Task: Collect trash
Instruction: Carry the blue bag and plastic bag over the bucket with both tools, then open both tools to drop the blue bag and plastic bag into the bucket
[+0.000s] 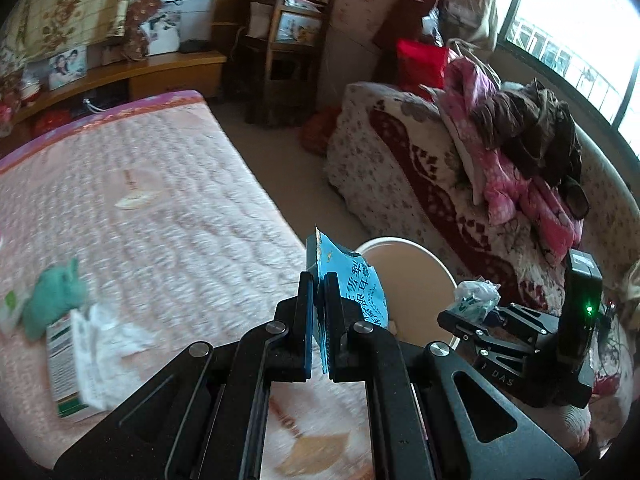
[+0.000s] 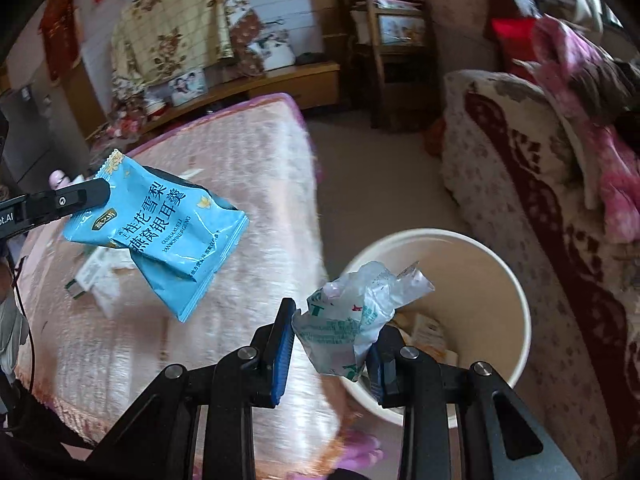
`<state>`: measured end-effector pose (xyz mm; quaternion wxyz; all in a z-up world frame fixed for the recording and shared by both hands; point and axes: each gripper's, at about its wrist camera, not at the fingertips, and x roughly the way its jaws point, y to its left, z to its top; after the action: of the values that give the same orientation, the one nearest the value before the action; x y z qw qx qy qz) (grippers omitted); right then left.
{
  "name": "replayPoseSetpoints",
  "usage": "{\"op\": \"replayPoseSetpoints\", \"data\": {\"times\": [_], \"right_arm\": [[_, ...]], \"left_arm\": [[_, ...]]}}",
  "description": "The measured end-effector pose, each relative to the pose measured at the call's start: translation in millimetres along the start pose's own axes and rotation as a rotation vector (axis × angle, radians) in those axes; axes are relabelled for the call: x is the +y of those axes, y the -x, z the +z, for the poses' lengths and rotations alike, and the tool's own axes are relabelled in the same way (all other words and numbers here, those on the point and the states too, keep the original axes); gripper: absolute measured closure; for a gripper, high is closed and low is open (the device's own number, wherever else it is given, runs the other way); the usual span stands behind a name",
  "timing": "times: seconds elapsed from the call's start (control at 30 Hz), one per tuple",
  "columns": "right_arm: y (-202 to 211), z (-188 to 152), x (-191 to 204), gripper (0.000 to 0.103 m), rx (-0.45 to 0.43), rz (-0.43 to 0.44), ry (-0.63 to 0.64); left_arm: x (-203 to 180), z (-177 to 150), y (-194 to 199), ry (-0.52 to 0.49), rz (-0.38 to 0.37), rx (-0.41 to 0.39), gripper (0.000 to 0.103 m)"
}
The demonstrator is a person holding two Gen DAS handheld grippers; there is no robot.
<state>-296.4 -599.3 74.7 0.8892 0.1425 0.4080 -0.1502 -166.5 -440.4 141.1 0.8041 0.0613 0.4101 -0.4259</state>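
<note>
We find left gripper (image 1: 319,300) jaws clamped on blue packet (image 2: 160,232), over bed (image 1: 160,200) edge. Right gripper (image 2: 332,344) jaws grip crumpled wrapper (image 2: 352,312) above bin (image 2: 516,280). We advise: centre each over bin before release.

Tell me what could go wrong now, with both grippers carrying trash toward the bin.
The left gripper pinches the blue packet only by its edge; it hangs over the bed, not the bin, so an early release may miss. The right gripper holds the crumpled wrapper near the rim, where it could fall outside. More trash remains on the bed.
</note>
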Motion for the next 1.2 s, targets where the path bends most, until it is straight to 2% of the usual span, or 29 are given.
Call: {"op": "replayPoseSetpoints", "data": {"times": [0.23, 0.47, 0.67, 1.03, 1.07, 1.13, 1.17, 1.2], "right_arm": [[-9.1, -5.3, -42.4, 0.073, 0.025, -0.067, -0.053], [-22.0, -11.2, -73.2, 0.072, 0.053, -0.090, -0.109], [-33.2, -10.9, -82.1, 0.073, 0.067, -0.105, -0.119], [-45.5, -9.4, -83.0, 0.073, 0.073, -0.115, -0.125], [-46.6, -9.0, -84.8, 0.071, 0.072, -0.122, -0.130], [-47.3, -8.7, -88.0, 0.053, 0.067, -0.134, -0.140], [-46.8, -8.6, -90.9, 0.039, 0.057, -0.134, -0.153], [-45.2, -8.3, -93.2, 0.033, 0.051, -0.129, -0.166]], "left_arm": [[-29.7, 3.4, -42.0, -0.013, -0.027, 0.045, 0.101], [-47.7, 2.4, -73.8, 0.006, -0.047, 0.070, 0.101], [-56.5, -0.3, -95.7, 0.026, -0.066, 0.088, 0.101], [-58.2, -6.5, -108.6, 0.034, -0.064, 0.093, 0.100], [-58.8, -6.6, -109.4, 0.034, -0.067, 0.094, 0.100], [-60.6, -7.1, -111.8, 0.030, -0.065, 0.105, 0.099], [-61.4, -7.7, -113.0, 0.026, -0.066, 0.111, 0.097], [-62.1, -8.1, -114.5, 0.024, -0.074, 0.117, 0.084]]}}
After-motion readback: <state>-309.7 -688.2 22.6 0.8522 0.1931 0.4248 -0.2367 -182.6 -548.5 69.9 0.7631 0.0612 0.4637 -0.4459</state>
